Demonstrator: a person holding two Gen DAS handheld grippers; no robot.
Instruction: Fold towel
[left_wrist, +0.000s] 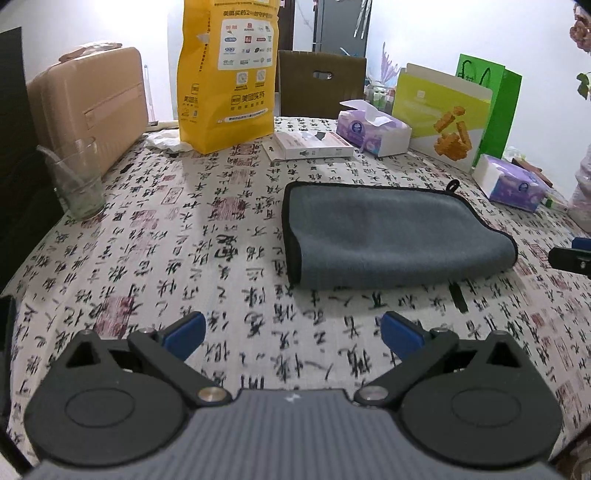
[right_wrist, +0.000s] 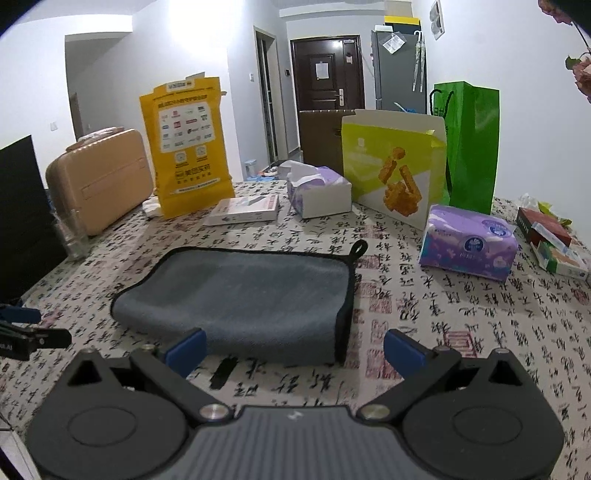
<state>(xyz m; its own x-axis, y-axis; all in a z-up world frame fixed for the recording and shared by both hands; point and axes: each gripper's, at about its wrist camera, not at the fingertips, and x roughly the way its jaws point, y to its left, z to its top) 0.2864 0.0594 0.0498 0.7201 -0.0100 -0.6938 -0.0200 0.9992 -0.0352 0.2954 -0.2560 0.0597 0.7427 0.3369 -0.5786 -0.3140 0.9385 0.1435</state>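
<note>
While the grey microfibre towel with black edging (left_wrist: 388, 236) lies folded over on the calligraphy-printed tablecloth (left_wrist: 184, 240), we hold both tools off it. In the left wrist view the towel sits at about one o'clock from our left gripper (left_wrist: 293, 334), well apart from its blue-padded fingertips (left_wrist: 184, 334), which are spread wide with nothing between them. The towel's small black hanging loop (left_wrist: 452, 185) pokes out at its far right corner.

In the right wrist view our right gripper (right_wrist: 293, 349) is likewise spread and empty, and the towel (right_wrist: 240, 299) lies at twelve o'clock, its near edge just beyond the left blue fingertip (right_wrist: 186, 349); we cannot tell whether the two touch. The rounded fold faces the near left, the bound edges run along the right.

Around the towel, in the left wrist view, we see a tall yellow paper bag (left_wrist: 225, 77) at eleven o'clock, a tan hard-shell case (left_wrist: 88, 107) and a clear drinking glass (left_wrist: 75, 181) at ten, a flat white carton (left_wrist: 314, 146) at twelve, an open purple tissue box (left_wrist: 373, 129) and a lime-and-white gift bag (left_wrist: 439, 114) at one, and a sealed purple tissue pack (left_wrist: 511, 182) at two, beside a bright green paper bag (left_wrist: 495, 107).
</note>
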